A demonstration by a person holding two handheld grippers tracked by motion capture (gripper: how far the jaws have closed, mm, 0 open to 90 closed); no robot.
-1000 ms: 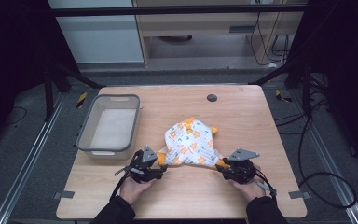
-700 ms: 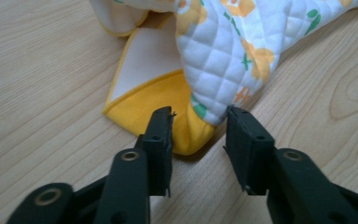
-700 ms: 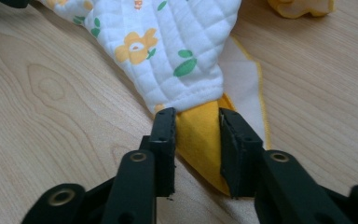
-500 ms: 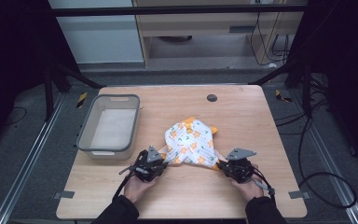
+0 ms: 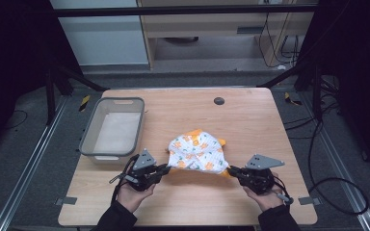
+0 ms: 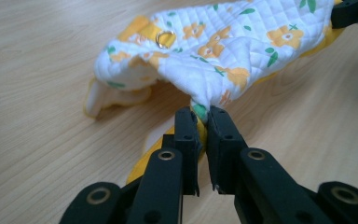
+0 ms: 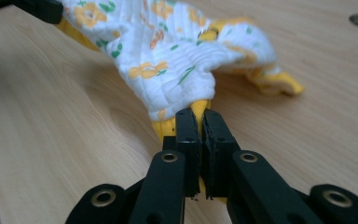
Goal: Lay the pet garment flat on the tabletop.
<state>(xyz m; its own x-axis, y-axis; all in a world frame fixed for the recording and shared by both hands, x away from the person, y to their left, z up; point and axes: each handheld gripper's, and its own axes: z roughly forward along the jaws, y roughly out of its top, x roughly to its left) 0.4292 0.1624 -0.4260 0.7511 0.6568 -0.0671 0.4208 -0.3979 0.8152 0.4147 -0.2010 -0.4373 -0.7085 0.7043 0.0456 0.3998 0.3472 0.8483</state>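
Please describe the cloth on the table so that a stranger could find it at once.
On the wooden table, right of the grey bin, lies a crumpled cloth. It is white, quilted, with orange flowers and yellow trim, unlike the plain bin.

Cloth (image 5: 198, 153) on the bench (image 5: 250, 115) at frame centre, bin (image 5: 112, 130) to its left, left gripper (image 5: 166, 168) at the cloth's lower left corner, right gripper (image 5: 231, 170) at its lower right corner, round disc (image 5: 218, 100) in the bench above the cloth.

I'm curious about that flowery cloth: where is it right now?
In the high view the flowered quilted cloth is at the table's near middle, stretched between the left gripper and right gripper, right of the grey bin.
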